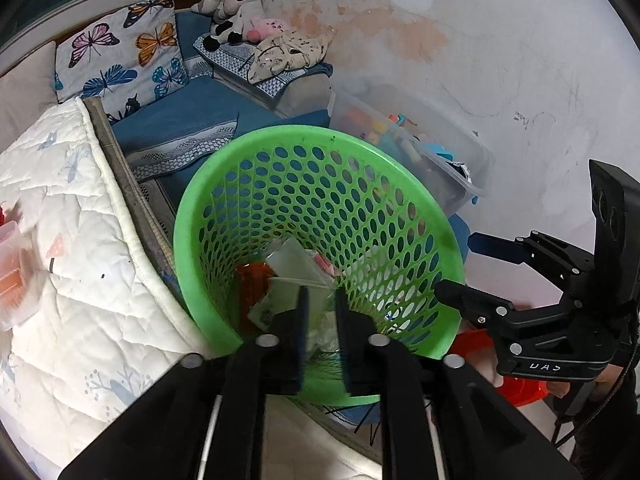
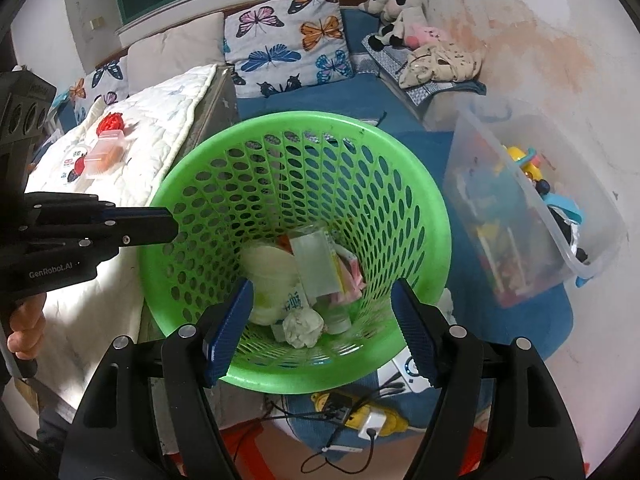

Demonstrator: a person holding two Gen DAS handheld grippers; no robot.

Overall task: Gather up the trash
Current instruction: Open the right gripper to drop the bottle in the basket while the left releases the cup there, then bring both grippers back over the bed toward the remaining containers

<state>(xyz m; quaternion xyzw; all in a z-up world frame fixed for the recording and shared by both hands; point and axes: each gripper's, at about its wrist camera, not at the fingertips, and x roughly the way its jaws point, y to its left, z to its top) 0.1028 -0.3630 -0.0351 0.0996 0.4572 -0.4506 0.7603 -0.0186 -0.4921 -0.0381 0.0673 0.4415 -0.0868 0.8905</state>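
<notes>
A green perforated basket (image 1: 240, 184) (image 2: 192, 184) stands on the floor beside the bed. It holds a crumpled paper ball (image 2: 303, 326), a clear plastic box (image 2: 316, 264), pink wrappers (image 2: 352, 280) and a red wrapper (image 1: 252, 280). My left gripper (image 1: 322, 294) (image 2: 172, 228) hangs over the basket's near rim, its jaws a narrow gap apart and pressing on nothing. My right gripper (image 2: 323, 292) (image 1: 456, 264) is open wide above the basket mouth, empty. On the white quilt (image 2: 168, 120) lie a clear tub with orange contents (image 2: 104, 152), a red mesh ball (image 2: 111, 122) and a round lid (image 2: 72, 162).
A clear storage bin (image 2: 532, 208) of toys stands right of the basket against the stained wall. A yellow power strip (image 2: 360, 416) with cables and a white device (image 2: 404, 372) lie on the floor in front. Butterfly pillows (image 2: 292, 40) and a plush cow (image 2: 400, 12) sit behind.
</notes>
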